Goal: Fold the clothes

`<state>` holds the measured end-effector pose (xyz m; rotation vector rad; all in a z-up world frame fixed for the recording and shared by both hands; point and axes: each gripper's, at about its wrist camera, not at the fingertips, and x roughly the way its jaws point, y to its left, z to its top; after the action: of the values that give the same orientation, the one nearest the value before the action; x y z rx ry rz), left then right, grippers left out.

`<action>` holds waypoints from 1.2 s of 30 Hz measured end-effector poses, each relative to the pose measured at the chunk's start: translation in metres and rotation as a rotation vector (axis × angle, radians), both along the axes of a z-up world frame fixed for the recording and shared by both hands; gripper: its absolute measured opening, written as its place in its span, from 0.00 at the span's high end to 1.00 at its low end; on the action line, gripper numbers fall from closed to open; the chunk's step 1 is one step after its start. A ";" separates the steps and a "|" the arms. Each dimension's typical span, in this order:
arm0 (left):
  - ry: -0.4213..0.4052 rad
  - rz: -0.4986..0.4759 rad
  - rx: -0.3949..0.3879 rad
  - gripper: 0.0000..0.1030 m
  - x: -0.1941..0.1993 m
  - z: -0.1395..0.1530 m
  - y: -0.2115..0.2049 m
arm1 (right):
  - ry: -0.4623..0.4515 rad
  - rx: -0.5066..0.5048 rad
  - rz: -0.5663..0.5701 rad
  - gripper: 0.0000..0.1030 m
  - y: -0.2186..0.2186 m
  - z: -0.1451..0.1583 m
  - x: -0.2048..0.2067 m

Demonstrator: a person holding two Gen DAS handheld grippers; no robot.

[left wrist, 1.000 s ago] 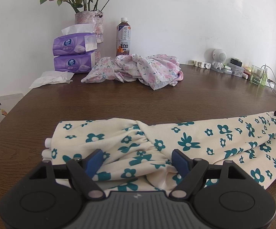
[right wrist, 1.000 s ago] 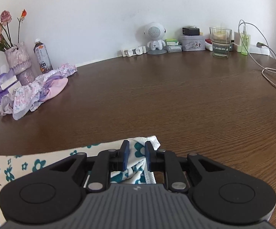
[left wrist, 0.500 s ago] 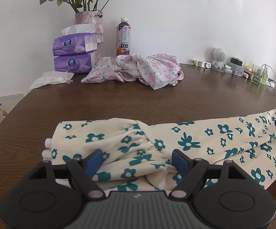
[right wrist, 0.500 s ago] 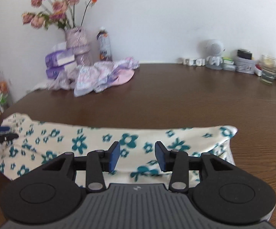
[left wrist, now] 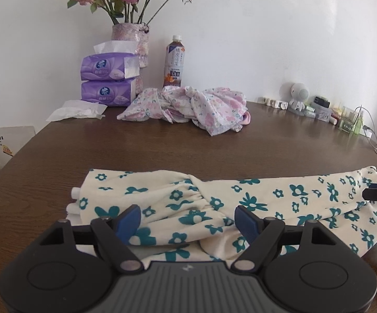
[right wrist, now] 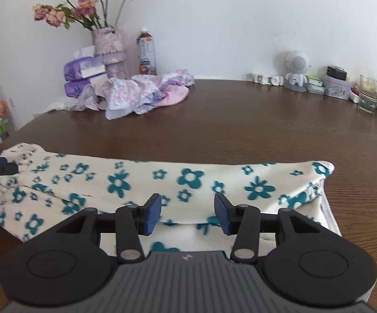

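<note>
The cream garment with teal flowers lay folded into a long band across the near part of the brown table, in front of the vase. The left gripper stood over its gathered end with the blue pads wide apart and nothing between them. The right gripper stood over the other end, its jaws likewise parted and empty.

Taking the vase of dried roses as reference: two purple tissue packs were stacked just left of it, touching its side. A loose tissue lay in front of the packs. A drink bottle stood just right of the vase. A crumpled pink floral garment lay in front of the vase and bottle, well apart from the cream garment, with bare table between them. Far to the right of the vase, along the wall, stood a small white robot figure, a glass and assorted small containers. Nothing lay between either gripper and the cream garment.

The gripper bodies hid the garment's near edge in both views. The right gripper's fingertip showed only partly at the edge of the left wrist view. The containers by the glass were too small to identify, and the bottle label could not be read.
</note>
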<state>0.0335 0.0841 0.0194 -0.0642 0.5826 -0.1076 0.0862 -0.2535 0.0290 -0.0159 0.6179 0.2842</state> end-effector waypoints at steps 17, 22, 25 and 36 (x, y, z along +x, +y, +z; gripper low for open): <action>0.015 -0.037 0.031 0.38 -0.013 -0.016 0.007 | 0.018 -0.029 -0.005 0.50 0.021 -0.014 0.003; 0.015 -0.024 0.024 0.32 -0.013 -0.015 0.006 | 0.027 -0.025 0.012 0.32 0.025 -0.015 0.005; 0.013 -0.005 0.009 0.19 -0.013 -0.014 0.004 | 0.024 -0.048 0.012 0.27 0.032 -0.015 0.004; 0.051 0.061 -0.101 0.00 0.000 -0.010 0.003 | 0.028 -0.073 0.008 0.01 0.046 -0.015 -0.005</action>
<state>0.0337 0.0875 0.0097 -0.1832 0.6259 -0.0764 0.0811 -0.2071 0.0140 -0.0848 0.6564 0.2701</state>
